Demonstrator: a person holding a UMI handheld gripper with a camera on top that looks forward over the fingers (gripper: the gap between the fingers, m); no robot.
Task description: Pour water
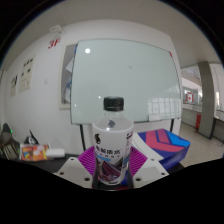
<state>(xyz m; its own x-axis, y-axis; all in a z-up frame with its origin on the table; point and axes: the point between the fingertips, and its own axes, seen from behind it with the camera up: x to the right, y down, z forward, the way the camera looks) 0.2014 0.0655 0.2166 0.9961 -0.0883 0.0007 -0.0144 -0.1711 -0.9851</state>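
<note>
A wide-angle view looks forward along a hand-held gripper [112,172] in an office-like room. A clear plastic bottle [112,140] stands between the two fingers, rising just above their tips. It has a black screw cap [114,103] and a dark label with white lettering around its lower body. The purple pads [133,170] sit against the bottle's lower sides, so the fingers appear to be pinching it at the labelled section.

The bottle stands upright. Its long axis runs vertically, with the capped mouth pointing up and away from the fingers, and the base is hidden low between them.

The bottle is probably thin-walled plastic: light when nearly empty, heavier and prone to sloshing if full, and likely to dent under a hard squeeze. The smooth label could slip. The labelled lower body, where the fingers already sit, seems the firmest place to hold it. The cap looks closed, which would prevent pouring.

Well beyond the bottle, a large whiteboard [125,80] hangs on a white wall. A bright blue and pink object [165,143] lies beyond the fingers on one side, and a small colourful box [34,152] on the other. No receiving cup or container is visible.
</note>
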